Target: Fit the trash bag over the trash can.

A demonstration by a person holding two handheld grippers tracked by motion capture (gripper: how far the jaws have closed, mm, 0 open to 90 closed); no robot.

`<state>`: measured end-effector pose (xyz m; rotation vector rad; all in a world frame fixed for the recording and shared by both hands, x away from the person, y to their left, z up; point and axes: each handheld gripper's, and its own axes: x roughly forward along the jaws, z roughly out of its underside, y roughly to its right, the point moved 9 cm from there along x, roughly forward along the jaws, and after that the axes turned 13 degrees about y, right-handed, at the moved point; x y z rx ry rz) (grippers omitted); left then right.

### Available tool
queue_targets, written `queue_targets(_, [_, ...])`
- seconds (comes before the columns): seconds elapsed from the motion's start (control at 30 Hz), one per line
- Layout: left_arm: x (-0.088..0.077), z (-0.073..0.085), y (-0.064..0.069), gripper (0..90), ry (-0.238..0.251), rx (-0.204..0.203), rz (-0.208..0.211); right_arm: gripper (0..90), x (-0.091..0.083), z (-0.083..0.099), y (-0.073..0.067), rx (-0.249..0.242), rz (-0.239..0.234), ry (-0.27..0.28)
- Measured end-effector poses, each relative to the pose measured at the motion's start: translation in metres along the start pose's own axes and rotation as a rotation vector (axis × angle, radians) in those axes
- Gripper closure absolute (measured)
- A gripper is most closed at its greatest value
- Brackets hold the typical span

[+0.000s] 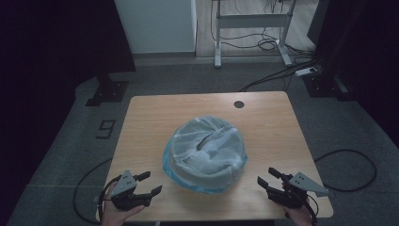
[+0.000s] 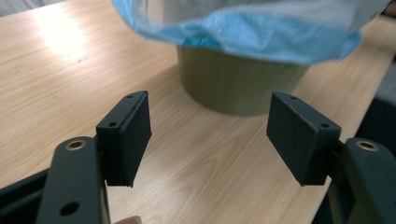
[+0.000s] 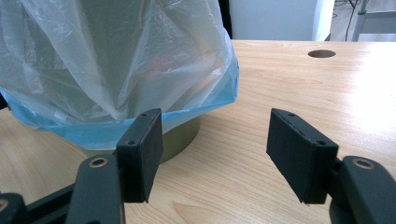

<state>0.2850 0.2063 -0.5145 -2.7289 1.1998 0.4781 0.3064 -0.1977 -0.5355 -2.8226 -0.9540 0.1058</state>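
Bin (image 1: 205, 181) sits mid-table, a bit toward the near edge, with a pale blue bag (image 1: 205, 146) draped over its rim and hanging down the sides. From the high view you mostly get the bag's crumpled top and the folds sunk into the bin mouth; the olive-green wall barely shows under the hem. Left gripper view fills that in: the bin's bare green wall (image 2: 236, 84) down to the tabletop, with the blue hem (image 2: 261, 39) overhanging it. Right gripper view gives the translucent bag side (image 3: 116, 60) puffed up well above the rim, and the cable hole (image 3: 321, 53) in the far right of the table (image 3: 299, 88). Left gripper (image 1: 147, 183) is at the near-left corner, jaws spread wide, nothing between them, aimed at the bin and clear of it. Right gripper (image 1: 267, 177) is at the near-right, jaws likewise wide apart and empty, near the bag hem, not touching. Open room: bare wood on both flanks of the bin and a broad strip behind it to the far edge. The near edge is tight: both hands sit right at it, with little table left between bin and edge.
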Motion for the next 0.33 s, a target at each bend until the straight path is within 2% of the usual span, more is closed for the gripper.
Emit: queue_targets(0.33, [0.0038,0.0097,-0.0023,30.6,-0.022,-0.006,0.002,35.1,-0.0005,0.0007,0.0011,-0.007,0.002,-0.003])
